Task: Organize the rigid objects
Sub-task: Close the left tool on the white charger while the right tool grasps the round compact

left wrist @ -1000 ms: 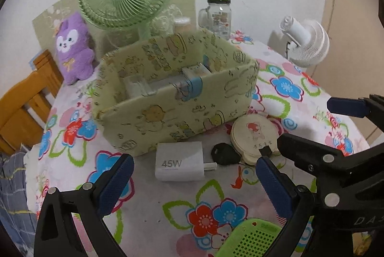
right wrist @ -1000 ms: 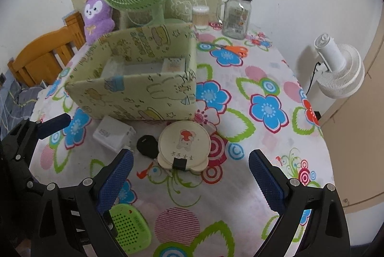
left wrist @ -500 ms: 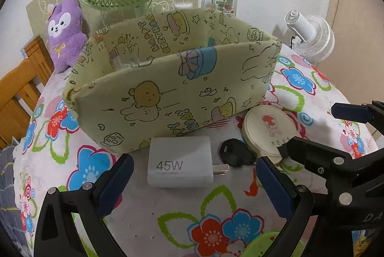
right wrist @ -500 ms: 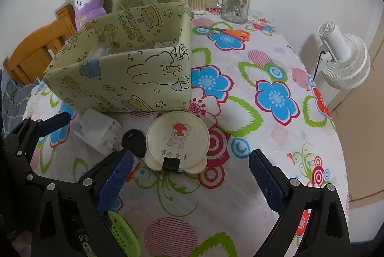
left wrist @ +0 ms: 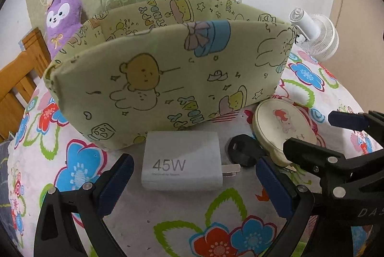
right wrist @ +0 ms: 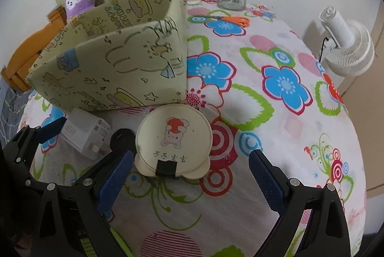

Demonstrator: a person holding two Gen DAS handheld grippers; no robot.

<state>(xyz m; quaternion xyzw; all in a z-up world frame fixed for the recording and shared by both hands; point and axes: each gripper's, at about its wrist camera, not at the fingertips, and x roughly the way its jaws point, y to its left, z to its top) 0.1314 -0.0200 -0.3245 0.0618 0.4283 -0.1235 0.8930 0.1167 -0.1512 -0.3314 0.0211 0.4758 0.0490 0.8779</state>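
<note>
With both grippers lowered and closer than a second ago, my left gripper (left wrist: 192, 181) now sits spread wide around the charger (left wrist: 182, 162), blue pads on either flank and not yet touching. My right gripper (right wrist: 189, 174) is likewise spread, framing the round case (right wrist: 174, 139), which lies just beside a black key fob (right wrist: 121, 138); all three rest on the tablecloth (right wrist: 276, 127) against the front wall of the box (left wrist: 168, 79). Judgement: approach looks complete, so closing on the charger and lifting it into the box should come next.
</note>
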